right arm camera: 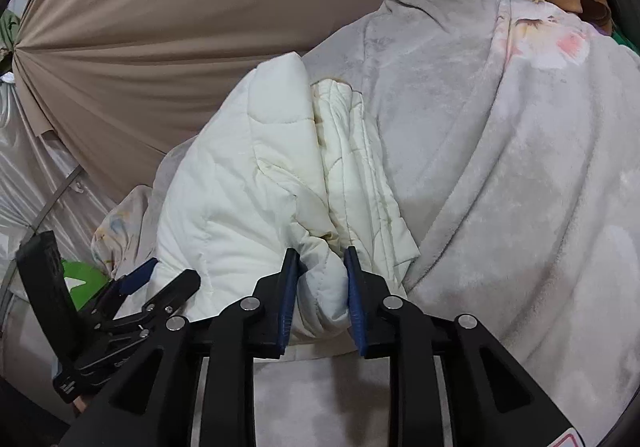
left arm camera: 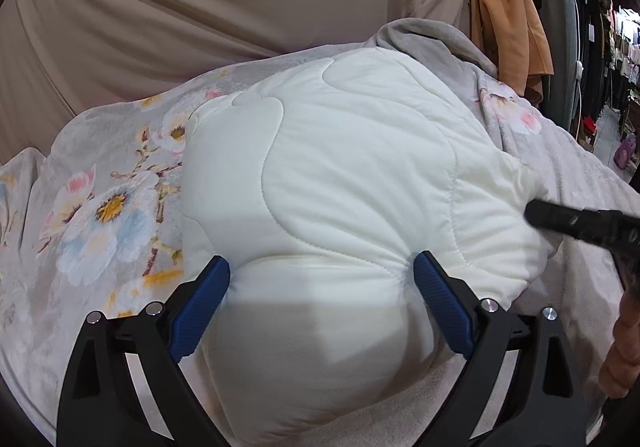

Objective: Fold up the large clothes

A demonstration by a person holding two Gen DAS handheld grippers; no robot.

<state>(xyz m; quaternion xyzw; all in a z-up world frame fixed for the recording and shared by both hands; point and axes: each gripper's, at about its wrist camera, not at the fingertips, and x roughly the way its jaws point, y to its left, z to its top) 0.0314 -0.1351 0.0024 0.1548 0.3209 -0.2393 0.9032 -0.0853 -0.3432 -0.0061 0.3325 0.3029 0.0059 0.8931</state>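
White quilted bedding, folded into a thick bundle, lies on a grey flowered blanket that covers the surface beneath both pairs of tongs. The left tongs stand spread wide, their blue pads set on either side of the bundle's near bulge; whether the pads press into the padding or only rest against it cannot be told. The right tongs are partly parted, with a stitched corner of the quilt between the two blue pads; the padding fills the gap and touches both pads. From the right wrist view the left tongs show at the lower left, just beside the bundle's edge. In the left wrist view the right tongs reach in from the right, against the quilt's side. Beyond both tongs hangs a beige draped cloth, and farther right an orange garment.
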